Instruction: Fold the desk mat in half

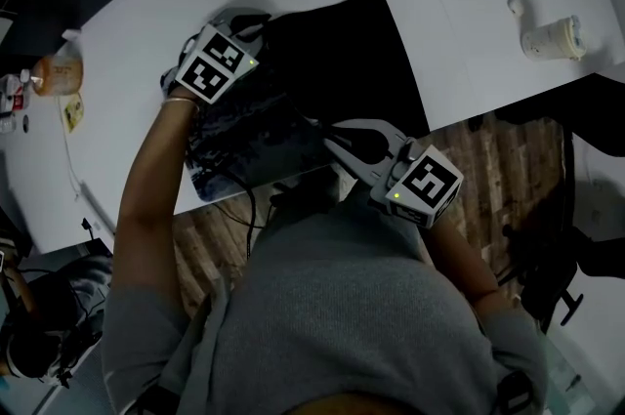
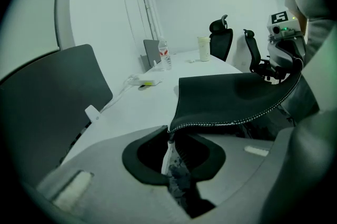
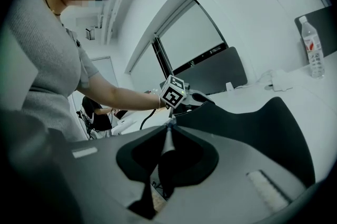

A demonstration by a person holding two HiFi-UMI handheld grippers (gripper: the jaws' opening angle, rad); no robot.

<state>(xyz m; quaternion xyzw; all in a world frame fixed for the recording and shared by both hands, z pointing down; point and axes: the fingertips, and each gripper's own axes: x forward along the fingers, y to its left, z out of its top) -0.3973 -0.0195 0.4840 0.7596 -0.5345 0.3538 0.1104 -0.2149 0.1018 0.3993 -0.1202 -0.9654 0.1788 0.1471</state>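
The black desk mat lies on the white table, its near part lifted so the mottled underside shows. My left gripper is shut on one lifted corner at the mat's left side. My right gripper is shut on the other corner near the table's front edge. In the left gripper view the stitched mat edge runs out from between the jaws toward the right gripper. In the right gripper view the mat rises thin-edged between the jaws, with the left gripper beyond.
A paper cup lies at the table's far right, and an orange-tinted bottle stands at its left end. A dark office chair stands on the wooden floor to my right. Farther along the table stand a water bottle and a cup.
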